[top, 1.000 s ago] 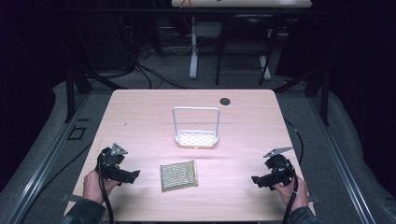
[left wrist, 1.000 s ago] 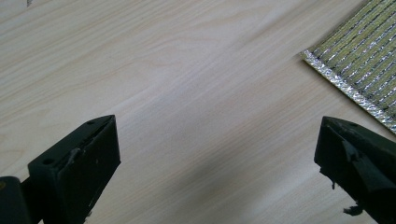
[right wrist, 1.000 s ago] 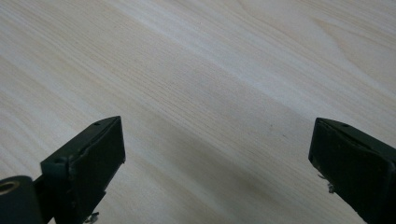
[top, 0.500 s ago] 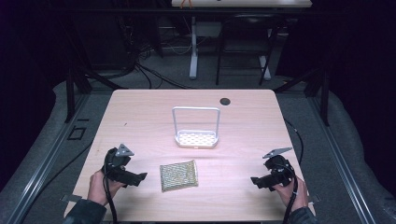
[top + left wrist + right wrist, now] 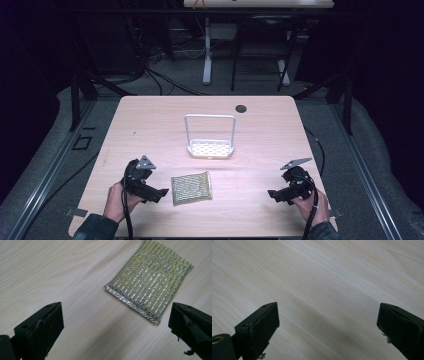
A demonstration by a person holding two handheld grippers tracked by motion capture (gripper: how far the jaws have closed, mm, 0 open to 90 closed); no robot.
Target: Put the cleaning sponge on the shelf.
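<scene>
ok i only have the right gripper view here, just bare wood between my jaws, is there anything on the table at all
Observer: Yes, a gold-and-silver scouring pad lies flat near the front edge, over by the left tool.
Operator: is the left tool on it
Observer: No. In the left gripper view the pad lies ahead of the wide-open jaws, untouched.
Operator: anything else out there
Observer: A white rack with a tall wire handle stands mid-table, beyond the pad.
</scene>
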